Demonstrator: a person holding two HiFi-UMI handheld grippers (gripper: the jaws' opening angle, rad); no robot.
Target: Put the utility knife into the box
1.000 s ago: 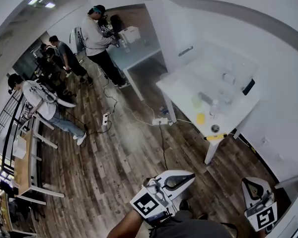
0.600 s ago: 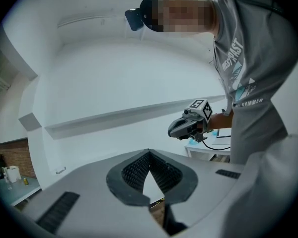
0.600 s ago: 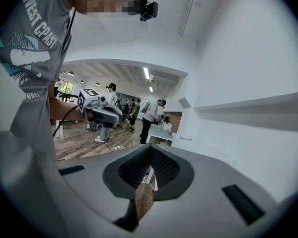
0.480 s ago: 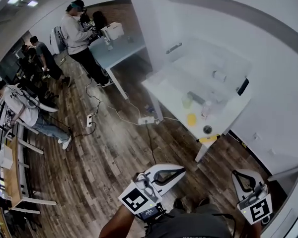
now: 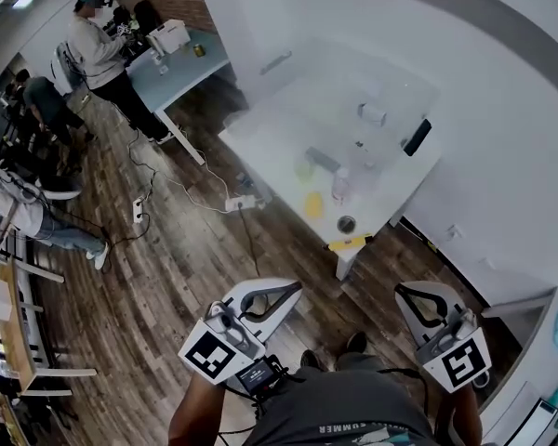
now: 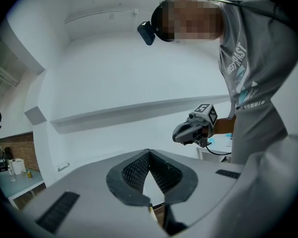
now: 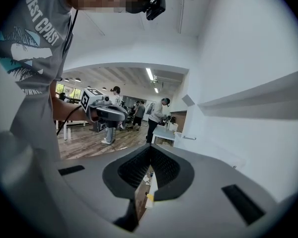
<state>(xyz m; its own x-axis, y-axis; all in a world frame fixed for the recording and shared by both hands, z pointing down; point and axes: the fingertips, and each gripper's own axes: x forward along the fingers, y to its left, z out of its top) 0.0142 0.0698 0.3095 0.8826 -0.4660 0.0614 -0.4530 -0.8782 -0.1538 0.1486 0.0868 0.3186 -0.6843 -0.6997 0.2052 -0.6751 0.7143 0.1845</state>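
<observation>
A white table (image 5: 279,128) stands a few steps ahead on the wood floor. On it lie a grey oblong thing (image 5: 323,160), a yellow piece (image 5: 313,204) and a yellow strip (image 5: 349,243) at the near corner. Which of these is the utility knife I cannot tell. A faint clear box (image 5: 353,86) seems to stand on the table's far half. My left gripper (image 5: 296,286) and right gripper (image 5: 402,291) are held low in front of me, well short of the table. Both are shut and empty, with the jaws meeting at their tips in the left gripper view (image 6: 149,153) and the right gripper view (image 7: 150,148).
The table also carries a clear bottle (image 5: 340,186), a small round dish (image 5: 346,223), a roll (image 5: 372,114) and a black phone (image 5: 416,137). Cables and a power strip (image 5: 240,202) lie on the floor beside it. People work at a blue table (image 5: 181,59) far left.
The white table has drifted left and nearer in the head view, and the room has swung with it. Both grippers have shifted left in that view. Their jaws stay shut.
</observation>
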